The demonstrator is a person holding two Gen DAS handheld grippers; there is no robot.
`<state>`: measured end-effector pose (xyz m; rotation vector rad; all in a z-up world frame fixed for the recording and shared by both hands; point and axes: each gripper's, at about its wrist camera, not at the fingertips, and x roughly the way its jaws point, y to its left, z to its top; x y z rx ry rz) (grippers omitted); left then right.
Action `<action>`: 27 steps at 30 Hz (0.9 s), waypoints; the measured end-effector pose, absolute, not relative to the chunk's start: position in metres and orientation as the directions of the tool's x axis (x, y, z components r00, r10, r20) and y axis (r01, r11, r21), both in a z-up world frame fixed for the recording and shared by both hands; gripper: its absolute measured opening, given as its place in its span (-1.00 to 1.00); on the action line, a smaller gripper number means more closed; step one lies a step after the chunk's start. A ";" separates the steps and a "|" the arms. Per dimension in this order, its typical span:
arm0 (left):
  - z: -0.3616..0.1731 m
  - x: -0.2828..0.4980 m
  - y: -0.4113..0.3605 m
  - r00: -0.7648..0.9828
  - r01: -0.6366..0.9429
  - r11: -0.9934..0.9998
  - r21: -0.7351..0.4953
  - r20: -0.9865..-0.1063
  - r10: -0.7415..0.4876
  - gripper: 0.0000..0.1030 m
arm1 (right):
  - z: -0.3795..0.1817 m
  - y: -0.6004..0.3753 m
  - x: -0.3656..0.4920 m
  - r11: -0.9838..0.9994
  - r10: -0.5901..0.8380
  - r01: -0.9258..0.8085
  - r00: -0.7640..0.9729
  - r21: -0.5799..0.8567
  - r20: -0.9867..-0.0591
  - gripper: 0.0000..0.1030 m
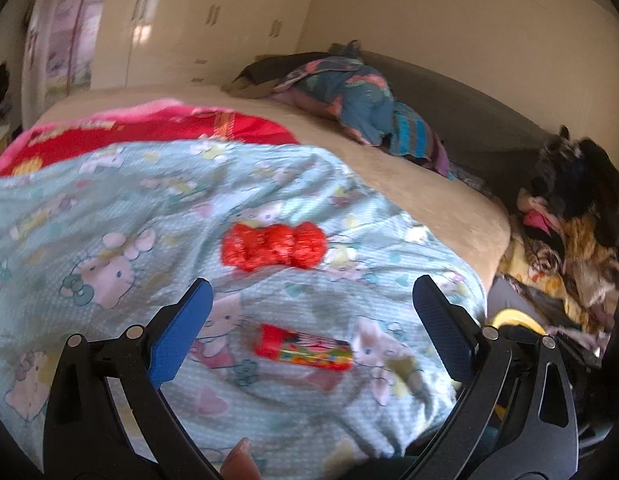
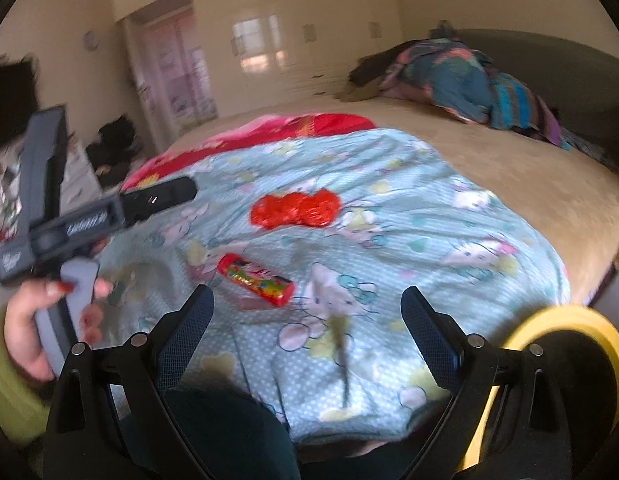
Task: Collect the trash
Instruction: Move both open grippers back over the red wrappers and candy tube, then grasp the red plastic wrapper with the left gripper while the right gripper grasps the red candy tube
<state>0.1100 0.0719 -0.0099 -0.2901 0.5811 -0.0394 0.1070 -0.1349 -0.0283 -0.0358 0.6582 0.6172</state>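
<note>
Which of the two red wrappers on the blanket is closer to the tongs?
The tube-shaped candy wrapper, lying just ahead of the open left tongs; the crumpled red wrapper sits farther up the blanket.

Both hand-held grippers, left [image 1: 311, 316] and right [image 2: 307, 320], gape empty.

My left gripper [image 1: 309, 312] wore blue pads on black arms with silver screws; the right gripper [image 2: 307, 320] matched, and my left hand [image 2: 37, 320] showed red nails, a yellow-green sleeve.
</note>
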 end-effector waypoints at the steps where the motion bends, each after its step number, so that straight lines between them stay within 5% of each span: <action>1: -0.013 0.113 0.080 0.833 -0.062 0.954 -0.295 -0.542 -0.113 0.79 | -0.030 -0.129 0.110 0.811 0.534 -0.565 0.607 0.152 -0.589 0.78; 8: -0.029 0.133 0.116 0.806 -0.123 0.939 -0.321 -0.585 -0.094 0.79 | -0.049 -0.098 0.135 0.768 0.551 -0.628 0.545 0.128 -0.632 0.78; 13: -0.046 0.151 0.127 0.774 -0.123 0.934 -0.334 -0.621 -0.120 0.79 | -0.061 -0.077 0.149 0.728 0.569 -0.676 0.507 0.110 -0.648 0.59; 23: -0.075 0.203 0.121 0.702 -0.049 0.936 -0.347 -0.678 -0.215 0.26 | -0.092 -0.032 0.176 0.641 0.587 -0.763 0.415 0.086 -0.695 0.26; 27: -0.093 0.228 0.124 0.668 -0.069 0.928 -0.367 -0.707 -0.230 0.21 | -0.104 -0.026 0.186 0.642 0.587 -0.759 0.399 0.106 -0.704 0.18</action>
